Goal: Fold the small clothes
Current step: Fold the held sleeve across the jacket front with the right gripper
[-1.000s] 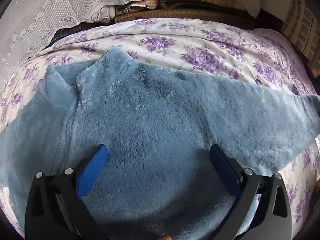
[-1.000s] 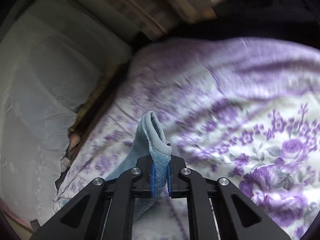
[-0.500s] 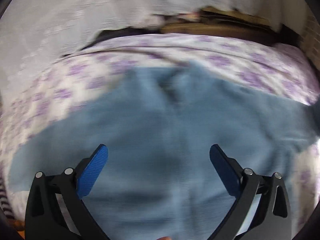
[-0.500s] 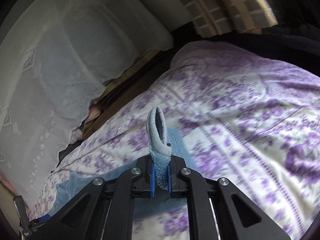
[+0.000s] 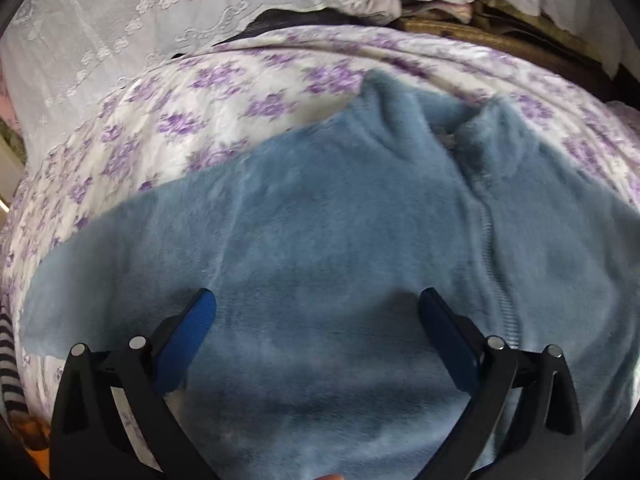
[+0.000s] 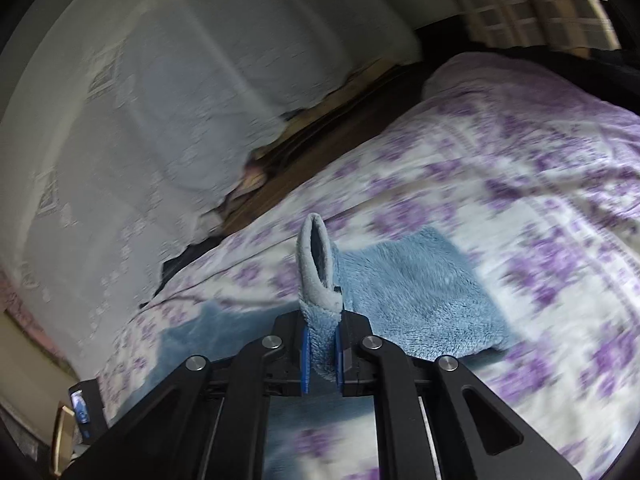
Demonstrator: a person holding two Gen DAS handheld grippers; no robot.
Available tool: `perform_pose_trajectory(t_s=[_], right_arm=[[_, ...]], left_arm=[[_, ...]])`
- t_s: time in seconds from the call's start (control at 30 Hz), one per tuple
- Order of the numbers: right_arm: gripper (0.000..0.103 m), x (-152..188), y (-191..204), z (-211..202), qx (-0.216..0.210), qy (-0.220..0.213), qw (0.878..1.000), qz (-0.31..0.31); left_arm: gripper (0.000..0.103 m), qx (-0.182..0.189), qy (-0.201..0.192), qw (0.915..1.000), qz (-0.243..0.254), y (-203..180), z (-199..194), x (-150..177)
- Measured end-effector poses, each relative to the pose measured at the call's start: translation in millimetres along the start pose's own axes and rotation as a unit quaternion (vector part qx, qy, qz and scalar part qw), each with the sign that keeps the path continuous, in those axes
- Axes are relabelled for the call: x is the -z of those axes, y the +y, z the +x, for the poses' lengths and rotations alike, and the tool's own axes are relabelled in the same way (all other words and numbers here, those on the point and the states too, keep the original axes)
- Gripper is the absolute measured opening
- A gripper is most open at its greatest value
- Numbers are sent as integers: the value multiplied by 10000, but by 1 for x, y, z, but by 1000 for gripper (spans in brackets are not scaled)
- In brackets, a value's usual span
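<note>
A fluffy blue zip-up jacket (image 5: 340,240) lies spread on the floral bed cover, collar toward the far side, its zipper (image 5: 490,248) running down the right part. My left gripper (image 5: 318,308) hovers open over the jacket's body, its blue pads wide apart with nothing between them. In the right wrist view my right gripper (image 6: 322,356) is shut on the sleeve cuff (image 6: 318,276), which sticks up between the pads. A stretch of the blue jacket (image 6: 416,292) lies folded on the cover beyond the right gripper.
The bed cover (image 5: 208,120) is white with purple flowers. A white lace curtain (image 5: 120,20) hangs behind the bed, with a dark wooden edge (image 6: 320,148) along the far side. A striped cloth (image 5: 10,364) shows at the left rim.
My left gripper has slid left across the jacket, so the zipper now lies to its right. My right gripper has carried the cuff inward over the bed; blue fabric now lies beyond it.
</note>
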State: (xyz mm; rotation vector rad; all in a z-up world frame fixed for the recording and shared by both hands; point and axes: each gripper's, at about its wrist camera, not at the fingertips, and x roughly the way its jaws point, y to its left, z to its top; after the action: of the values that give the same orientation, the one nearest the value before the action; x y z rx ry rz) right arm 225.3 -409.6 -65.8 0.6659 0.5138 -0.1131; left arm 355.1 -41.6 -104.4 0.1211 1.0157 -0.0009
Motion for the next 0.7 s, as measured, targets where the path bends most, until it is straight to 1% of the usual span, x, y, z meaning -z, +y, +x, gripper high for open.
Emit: perform_pose_trajectory(t_s=[0.03, 0.1, 0.17, 0.27, 0.3, 0.4, 0.47, 0.57, 0.63, 0.7], right_arm=[[10, 2, 9, 2, -68, 49, 10000, -35], [10, 8, 31, 7, -209, 113, 9996, -124], [10, 14, 53, 11, -384, 188, 9989, -184], [10, 20, 79, 15, -620, 290, 9974, -237], [10, 23, 91, 19, -721, 355, 9964, -271], [10, 34, 120, 30, -937, 525, 9934, -399], [10, 45, 141, 40, -1073, 659, 9909, -470], [10, 60, 160, 51, -1205, 829, 9880, -498], [10, 69, 171, 59, -1320, 958, 9853, -510], [10, 79, 182, 65, -1396, 1058, 9829, -560]], left_arm=[[99, 111, 1, 9999, -7, -1, -2, 0], [99, 629, 28, 9980, -51, -6, -9, -7], [99, 1020, 42, 9947, -76, -14, -16, -10], [99, 1352, 13, 9908, 77, -32, -25, -12], [99, 1389, -32, 9902, 165, -38, -26, -14], [99, 1342, -62, 9907, 218, -43, -21, -15], [99, 1383, 27, 9903, 100, -36, -13, -17], [99, 1558, 208, 9874, -197, -19, 2, -22], [99, 1489, 200, 9881, -337, -7, 7, -23], [99, 1240, 147, 9908, -518, 8, 11, -25]])
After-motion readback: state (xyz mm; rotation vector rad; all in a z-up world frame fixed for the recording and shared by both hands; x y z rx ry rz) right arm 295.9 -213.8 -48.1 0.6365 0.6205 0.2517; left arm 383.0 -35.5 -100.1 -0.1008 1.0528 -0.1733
